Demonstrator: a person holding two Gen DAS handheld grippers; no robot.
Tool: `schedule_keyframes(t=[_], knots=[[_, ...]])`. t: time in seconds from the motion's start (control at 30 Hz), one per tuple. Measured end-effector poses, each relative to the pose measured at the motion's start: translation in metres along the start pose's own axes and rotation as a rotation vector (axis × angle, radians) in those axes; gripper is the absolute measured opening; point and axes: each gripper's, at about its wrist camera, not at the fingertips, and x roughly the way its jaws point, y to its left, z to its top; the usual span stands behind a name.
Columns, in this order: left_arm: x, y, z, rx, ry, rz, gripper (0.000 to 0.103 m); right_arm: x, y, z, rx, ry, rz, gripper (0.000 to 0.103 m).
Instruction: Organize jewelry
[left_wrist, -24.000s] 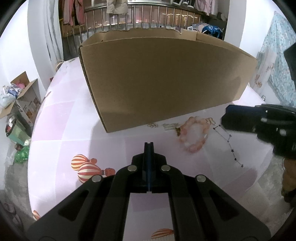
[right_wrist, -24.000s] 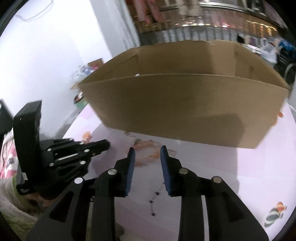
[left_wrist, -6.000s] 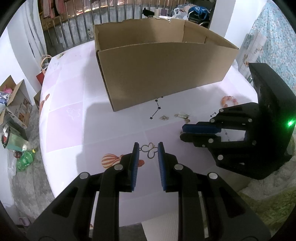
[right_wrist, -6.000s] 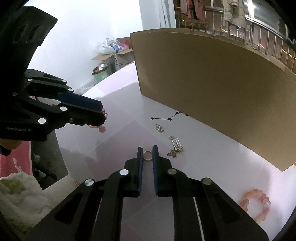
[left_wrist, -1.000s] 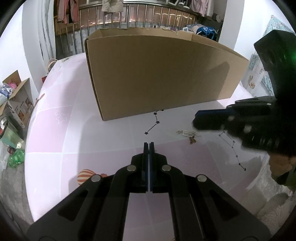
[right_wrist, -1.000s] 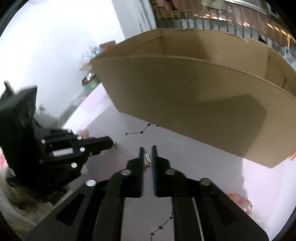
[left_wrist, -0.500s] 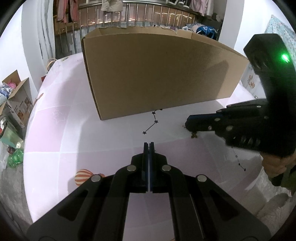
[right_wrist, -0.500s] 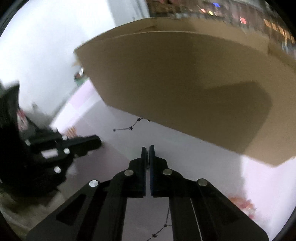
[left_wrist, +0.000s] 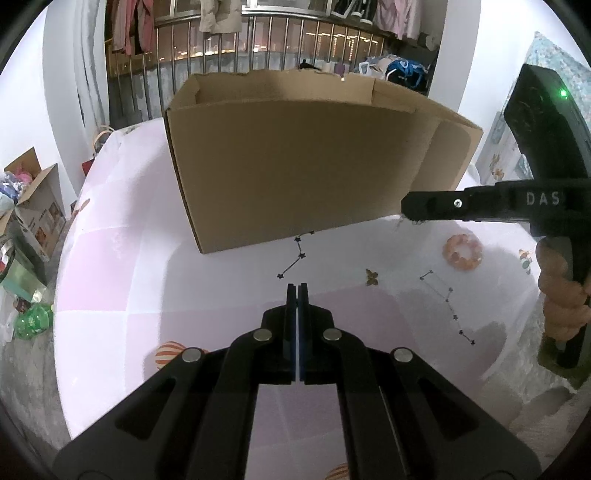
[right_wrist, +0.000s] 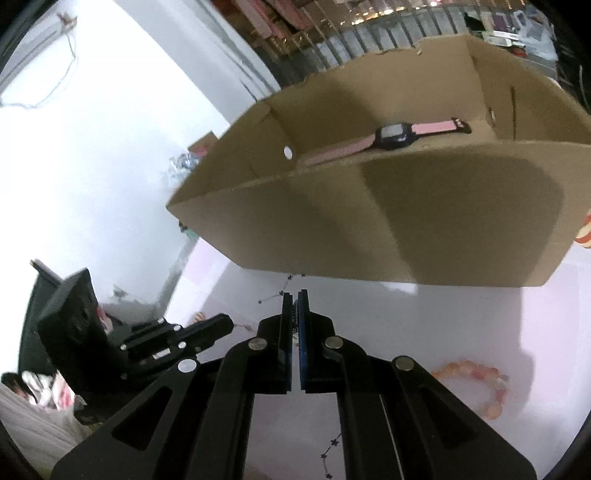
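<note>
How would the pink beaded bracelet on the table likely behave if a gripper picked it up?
The pink beaded bracelet probably sags once lifted, since it is separate round beads on a string. The beads look smooth, so pads may slip. Lying flat as a ring, it seems unlikely to roll.

railing (left_wrist: 258, 48) | hanging clothes (left_wrist: 218, 14) | green bottle (left_wrist: 33, 320) | floor box (left_wrist: 33, 206)
</note>
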Motion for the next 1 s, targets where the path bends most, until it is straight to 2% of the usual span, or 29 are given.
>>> schedule_keyframes(t=[0.1, 0.4, 0.57, 0.7, 0.83, 1.0], knots=[[-0.009, 0.001, 0.005, -0.006, -0.019, -0.006, 0.0, -0.013, 0.011, -0.01, 0.016, -0.029, 0.008, 0.003], [-0.054, 0.003, 0.024, -0.031, -0.122, -0.024, 0.0, -0.045, 0.023, -0.001, -0.023, -0.105, 0.001, 0.003], [-0.082, 0.001, 0.049, -0.019, -0.205, -0.044, 0.0, -0.068, 0.036, 0.018, -0.064, -0.16, -0.015, 0.003], [-0.096, -0.002, 0.082, -0.01, -0.256, -0.074, 0.0, -0.096, 0.044, 0.038, -0.106, -0.217, -0.025, 0.003], [-0.087, -0.012, 0.114, 0.016, -0.267, -0.092, 0.0, -0.105, 0.042, 0.063, -0.122, -0.238, -0.041, 0.003], [-0.052, -0.015, 0.148, -0.016, -0.209, -0.126, 0.0, -0.095, 0.021, 0.096, -0.081, -0.201, -0.051, 0.003]])
